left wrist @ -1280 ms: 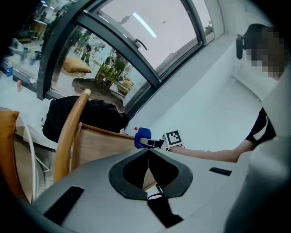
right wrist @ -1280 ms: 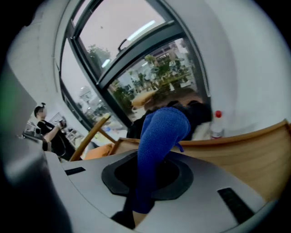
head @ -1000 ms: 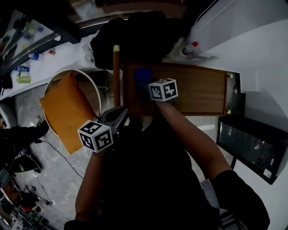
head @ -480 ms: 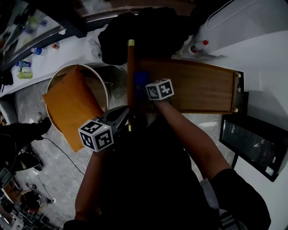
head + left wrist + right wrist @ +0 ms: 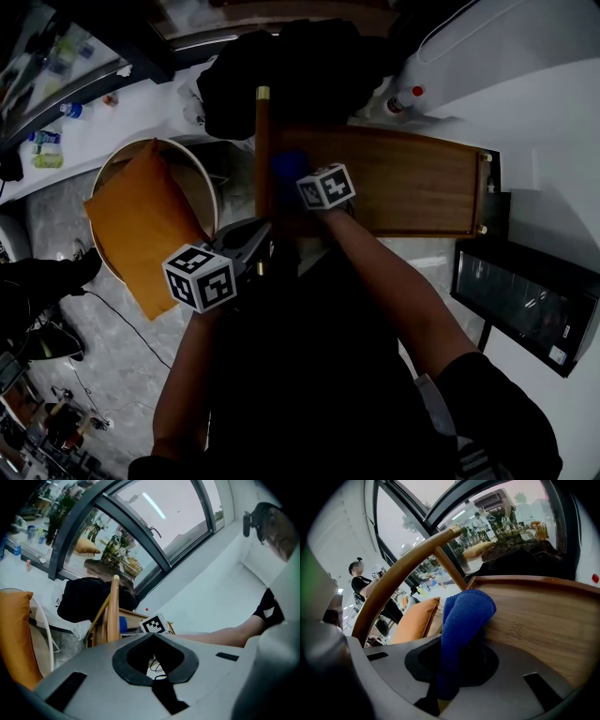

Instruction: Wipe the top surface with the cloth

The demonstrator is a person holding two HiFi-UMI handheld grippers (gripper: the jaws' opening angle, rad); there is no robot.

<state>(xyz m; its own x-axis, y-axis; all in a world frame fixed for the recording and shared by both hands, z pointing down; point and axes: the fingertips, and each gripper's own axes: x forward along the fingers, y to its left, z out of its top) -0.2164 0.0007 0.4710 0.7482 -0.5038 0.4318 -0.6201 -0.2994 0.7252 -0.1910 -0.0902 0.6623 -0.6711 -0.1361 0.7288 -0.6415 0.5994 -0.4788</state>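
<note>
right hand-held gripper point(image 5: 459, 641) further left on wooden top point(image 5: 534, 620), clamped on half-hidden blue cloth point(image 5: 466, 613); left hand-held gripper point(image 5: 153, 633) closed, empty

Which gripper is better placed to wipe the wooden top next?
Right: the right gripper is shut on the blue cloth against the wooden top; the left gripper is shut, empty, off the top.
</note>
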